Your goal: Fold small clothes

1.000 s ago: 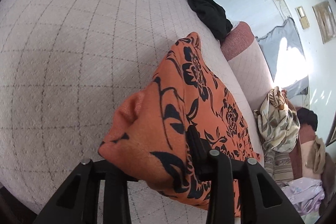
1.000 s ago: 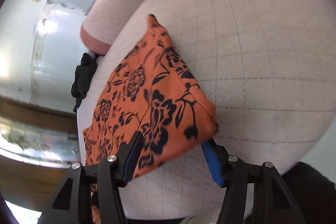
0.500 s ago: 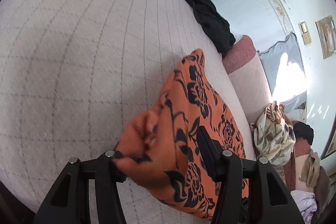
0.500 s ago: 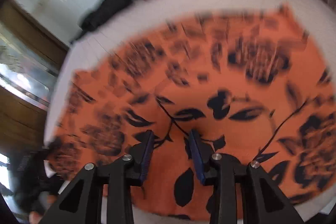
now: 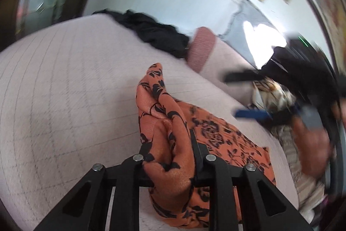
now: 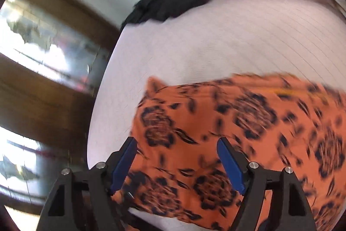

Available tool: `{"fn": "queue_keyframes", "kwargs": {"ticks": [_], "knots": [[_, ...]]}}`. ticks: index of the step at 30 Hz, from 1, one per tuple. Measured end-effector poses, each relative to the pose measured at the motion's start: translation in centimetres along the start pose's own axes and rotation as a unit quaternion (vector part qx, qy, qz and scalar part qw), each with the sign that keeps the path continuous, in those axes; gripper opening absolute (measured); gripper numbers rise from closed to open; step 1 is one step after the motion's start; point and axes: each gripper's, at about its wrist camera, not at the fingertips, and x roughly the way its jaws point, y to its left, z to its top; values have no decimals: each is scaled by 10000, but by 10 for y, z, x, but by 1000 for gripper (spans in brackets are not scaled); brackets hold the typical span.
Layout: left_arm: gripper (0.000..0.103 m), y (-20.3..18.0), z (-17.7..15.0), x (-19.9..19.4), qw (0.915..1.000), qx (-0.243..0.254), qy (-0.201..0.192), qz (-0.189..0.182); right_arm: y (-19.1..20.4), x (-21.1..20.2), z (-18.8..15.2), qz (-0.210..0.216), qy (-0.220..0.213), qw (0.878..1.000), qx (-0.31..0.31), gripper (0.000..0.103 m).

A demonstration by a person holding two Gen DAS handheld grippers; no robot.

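The left gripper (image 5: 170,157) is closing on a bunched fold of the orange cloth (image 5: 216,135), which is lying on the bed (image 5: 64,90). The right gripper (image 6: 177,163) is opening wide, holding nothing, hovering over the cloth's flat near edge.

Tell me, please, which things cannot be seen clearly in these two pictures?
- Left wrist view: the right gripper and the hand holding it are smeared by motion blur.
- Left wrist view: the left gripper is closing on the orange floral cloth; bunched fabric hides its fingers' pads.
- Right wrist view: blur smears the cloth's print; the right edge cuts it off.
- Right wrist view: the black garment is too blurred to identify.
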Motion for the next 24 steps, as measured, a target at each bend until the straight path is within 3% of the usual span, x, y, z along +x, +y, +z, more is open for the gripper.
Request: {"fn": "queue_keyframes", "kwargs": {"ticks": [4,11,13,14,17,20,24], "knots": [[22,-33,-9,-5,9965,776,-71,-297,40,19,31,-361,511,9964,-576,80],[22,-54,-20,-3,9904,1289,-11,-509,57,58,44,-1090,1080,9835,-954,78],[22,-56,-22,-3,9889,1393,-1,-520,57,61,43,-1485,901,9756,-1344,35],[22,-57,-21,-1,9884,1401,23,-585,54,57,38,-1680,874,9700,-1526,18],[22,-66,-26,-3,9834,1524,62,-978,35,27,29,-1686,530,9711,-1606,13],[22,-79,-32,-6,9758,1581,214,-1497,-1,-17,16,-1430,184,9783,-1491,13],[22,-122,-42,-3,9641,1641,559,-2014,-59,-66,4,-1259,-15,9846,-1215,13]]}}
